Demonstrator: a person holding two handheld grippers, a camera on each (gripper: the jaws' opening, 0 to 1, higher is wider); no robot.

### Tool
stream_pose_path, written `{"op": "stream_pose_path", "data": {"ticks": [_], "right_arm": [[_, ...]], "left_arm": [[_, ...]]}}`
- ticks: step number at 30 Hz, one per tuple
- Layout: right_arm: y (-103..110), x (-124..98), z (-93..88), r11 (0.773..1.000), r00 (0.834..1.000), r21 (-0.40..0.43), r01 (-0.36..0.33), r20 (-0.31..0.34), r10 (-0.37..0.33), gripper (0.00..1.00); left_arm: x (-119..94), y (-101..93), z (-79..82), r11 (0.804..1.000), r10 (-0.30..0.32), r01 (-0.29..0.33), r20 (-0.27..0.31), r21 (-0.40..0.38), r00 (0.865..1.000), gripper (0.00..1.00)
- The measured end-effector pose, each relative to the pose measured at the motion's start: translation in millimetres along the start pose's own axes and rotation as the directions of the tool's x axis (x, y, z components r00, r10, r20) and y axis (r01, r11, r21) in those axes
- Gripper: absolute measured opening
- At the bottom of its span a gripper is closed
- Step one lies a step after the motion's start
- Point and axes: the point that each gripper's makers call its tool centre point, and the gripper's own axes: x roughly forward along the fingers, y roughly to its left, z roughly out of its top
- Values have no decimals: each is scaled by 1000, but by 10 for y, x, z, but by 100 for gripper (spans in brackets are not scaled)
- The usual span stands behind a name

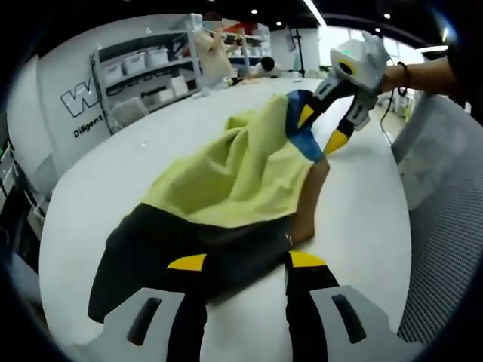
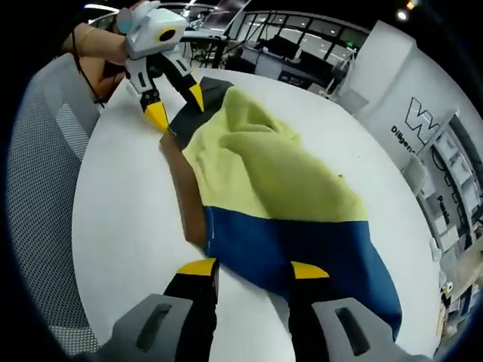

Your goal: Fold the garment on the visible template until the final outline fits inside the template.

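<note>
Where the left gripper view starts, right up close: left gripper (image 1: 245,262), jaws wide apart, with the black end of the garment (image 1: 226,181) lying between them. Not squeezed on it yet. Looks placed there to be ready to pinch that edge.

Just past that, a brown template (image 1: 306,219) peeking out from under the cloth on one side. Lies flat on the white worktop (image 1: 106,181). Marks the shape to fit inside, so probably kept a little uncovered to stay easy to see.

Further on, the yellow middle of the garment, bumpy and rumpled, not smooth. Then the blue end, at the right gripper (image 1: 321,130). Jaws wide apart there too, one on each side of the blue edge, holding nothing tight. In the right gripper view, the same thing from the other way: blue cloth between the near jaws, black end far off.

One gripper at each end, most likely so as to lift both ends and fold without dragging.

Far behind, grey shelves (image 1: 143,75) with white boxes.

Folding seems hardly begun; cloth hanging over the template.
</note>
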Motion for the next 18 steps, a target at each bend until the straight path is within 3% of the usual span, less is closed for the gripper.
{"op": "stream_pose_path", "data": {"ticks": [3,7,11,14,15,18], "right_arm": [[31,19,11,1000,1000,-1,-12,6,12,19],[100,48,7,999,999,-14,-36,1,36,1],[148,68,25,999,999,-14,-51,4,51,0],[143,62,18,998,998,32,-58,11,58,0],[163,52,15,994,997,75,-74,17,73,0],[147,7,42,991,996,103,-79,42,75,0]], "left_arm": [[14,-27,5,1000,-12,12,3,-15,1000,30],[33,-16,18,1000,-9,10,4,-20,1000,27],[43,28,10,999,2,-3,-9,-48,1000,21],[46,20,-7,996,-5,3,-22,-85,1000,6],[43,26,-9,996,-3,1,-24,-93,1000,4],[37,5,-12,997,-5,3,-22,-73,1000,0]]}}
